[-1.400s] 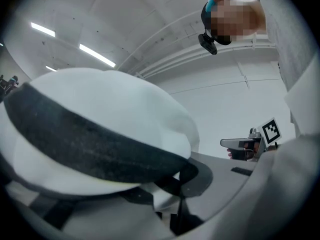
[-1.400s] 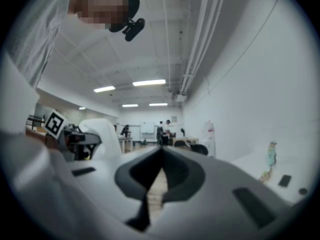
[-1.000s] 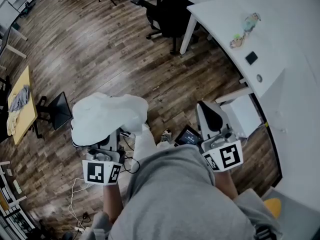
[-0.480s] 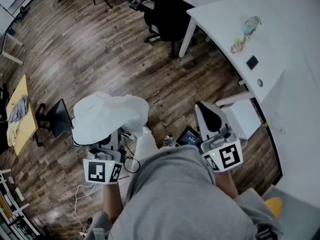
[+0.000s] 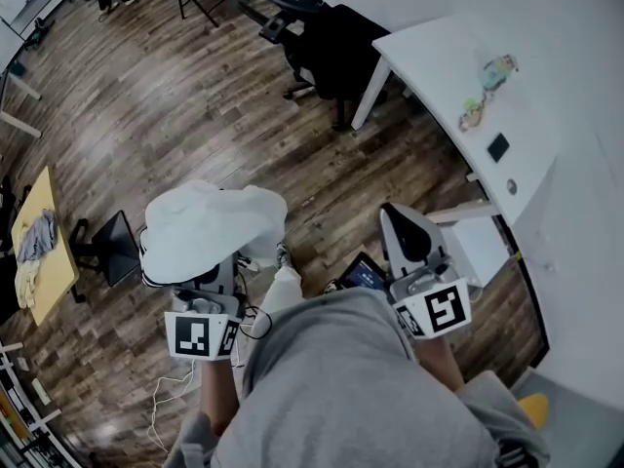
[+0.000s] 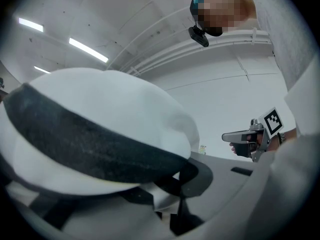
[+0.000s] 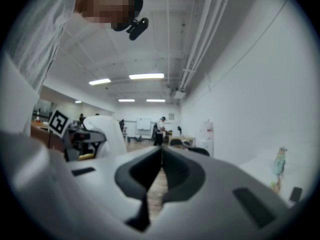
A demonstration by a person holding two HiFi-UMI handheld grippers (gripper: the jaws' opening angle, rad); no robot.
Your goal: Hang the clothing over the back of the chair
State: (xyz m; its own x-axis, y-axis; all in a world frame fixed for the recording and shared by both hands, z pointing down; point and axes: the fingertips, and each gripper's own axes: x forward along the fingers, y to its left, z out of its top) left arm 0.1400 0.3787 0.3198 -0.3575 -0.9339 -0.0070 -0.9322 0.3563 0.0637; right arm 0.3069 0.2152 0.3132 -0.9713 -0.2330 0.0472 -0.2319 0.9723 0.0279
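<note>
The clothing is a bunched white garment with a dark band. My left gripper is shut on it, and the cloth drapes over the jaws and hides them in the head view, where only the marker cube shows. The right gripper is held level beside it, jaws shut with nothing between them. A black office chair stands farther ahead by the white desk, well apart from both grippers.
The white desk curves along the right with small items on it. To the left stand a yellow table with cloths on it and a small black chair. Cables lie on the wooden floor near my feet.
Both grippers have moved forward across the floor with the person, nearer the black office chair and desk. The left grip on the garment is unchanged, and the right jaws stay shut.
</note>
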